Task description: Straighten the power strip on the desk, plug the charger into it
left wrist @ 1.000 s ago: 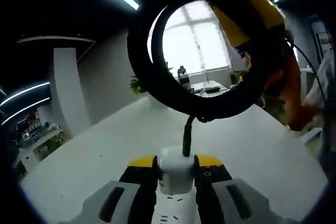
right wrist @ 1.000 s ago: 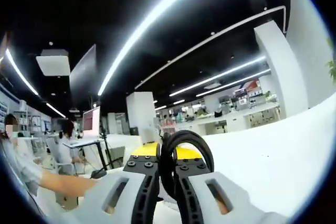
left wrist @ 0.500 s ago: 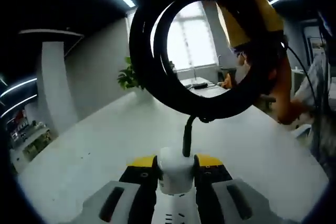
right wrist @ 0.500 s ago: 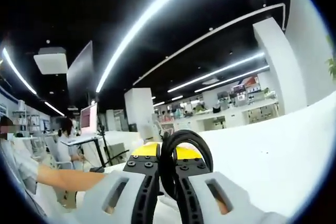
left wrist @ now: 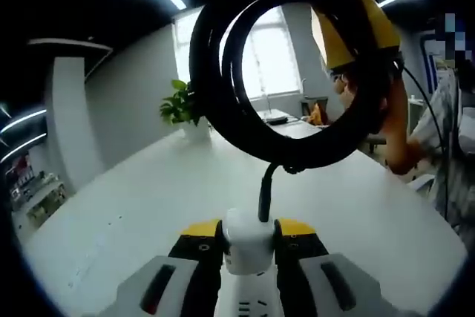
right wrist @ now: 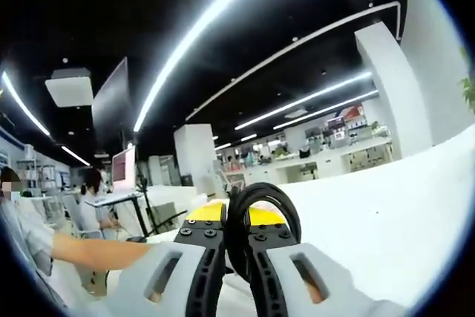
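No brand or writing can be read anywhere. The left gripper (left wrist: 249, 237) clamps the white power strip (left wrist: 249, 246) by its end above the white desk (left wrist: 141, 213); most of the strip's body is cut off at the bottom of the view. Its black cable (left wrist: 282, 79) loops up, partly hiding the right gripper (right wrist: 237, 237), whose jaws pinch that cable. The charger cannot be made out.

We see the power strip (left wrist: 249, 306) cut off by the left gripper view's bottom edge; the cable (right wrist: 261, 202) runs down hidden between the right gripper's jaws.
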Demonstrator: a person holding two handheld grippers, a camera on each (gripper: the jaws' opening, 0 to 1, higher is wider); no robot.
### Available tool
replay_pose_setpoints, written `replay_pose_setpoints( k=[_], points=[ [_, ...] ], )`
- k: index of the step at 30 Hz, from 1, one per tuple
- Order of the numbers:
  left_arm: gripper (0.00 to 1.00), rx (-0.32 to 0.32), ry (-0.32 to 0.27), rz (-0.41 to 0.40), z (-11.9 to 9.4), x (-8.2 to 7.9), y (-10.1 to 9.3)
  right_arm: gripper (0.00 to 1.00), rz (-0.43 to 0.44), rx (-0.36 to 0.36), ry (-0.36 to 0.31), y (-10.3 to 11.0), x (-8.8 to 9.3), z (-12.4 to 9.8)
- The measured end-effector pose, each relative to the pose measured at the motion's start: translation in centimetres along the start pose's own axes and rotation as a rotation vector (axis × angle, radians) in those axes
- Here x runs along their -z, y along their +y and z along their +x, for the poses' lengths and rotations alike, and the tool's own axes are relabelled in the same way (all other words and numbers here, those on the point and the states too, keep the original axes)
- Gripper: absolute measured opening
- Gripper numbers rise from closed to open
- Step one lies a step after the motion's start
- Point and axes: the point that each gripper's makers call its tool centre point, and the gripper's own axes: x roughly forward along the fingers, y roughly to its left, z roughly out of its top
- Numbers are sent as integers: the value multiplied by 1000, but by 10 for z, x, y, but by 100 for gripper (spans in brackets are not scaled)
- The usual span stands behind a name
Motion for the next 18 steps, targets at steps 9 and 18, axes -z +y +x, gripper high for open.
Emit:
replay_pose_setpoints(
  k=[9, 18],
  points=[
    [26, 26, -1, 12, 1, 4, 4, 7, 15, -2, -2, 1, 7, 2],
    [26, 27, 7, 54, 2, 3, 4, 7, 21, -6, -26, 3, 9, -4]
  ],
)
